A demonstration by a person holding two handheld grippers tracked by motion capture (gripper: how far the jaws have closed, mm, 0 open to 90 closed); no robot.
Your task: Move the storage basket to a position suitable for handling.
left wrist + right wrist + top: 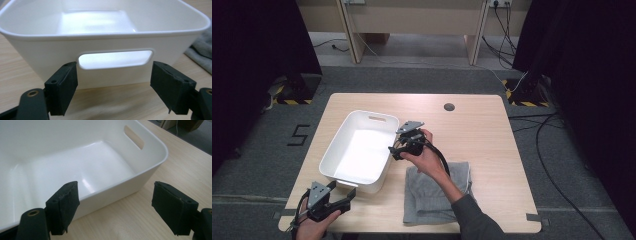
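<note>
The left gripper [343, 195] sits at the near left corner of the table [482, 125], held in the person's left hand [314, 225]. Its jaws stand wide apart with nothing between them, and they point at the near end wall of the white tub [343, 131]. In the left gripper view [113, 80] the two black pads [65, 85] flank the slot handle [115, 59] cut into that wall, just short of it and not touching it.

The right gripper [396, 151] is held in the right hand [424, 157] at the tub's right long side, near the middle of the table. Its jaws are also wide open and empty. In the right gripper view [115, 202] one pad [65, 203] lies in front of the tub's rim [140, 171] and the other over bare wood beside the tub; whether the first pad touches the wall I cannot tell.

The tub [75, 165] stands upright on the left half of the table, empty inside, with a second slot handle in its far end wall. A folded grey towel [432, 197] lies flat on the table just to the right of the tub, under the right forearm [462, 205]. A corner of it shows at the edge of the left gripper view [201, 53].
</note>
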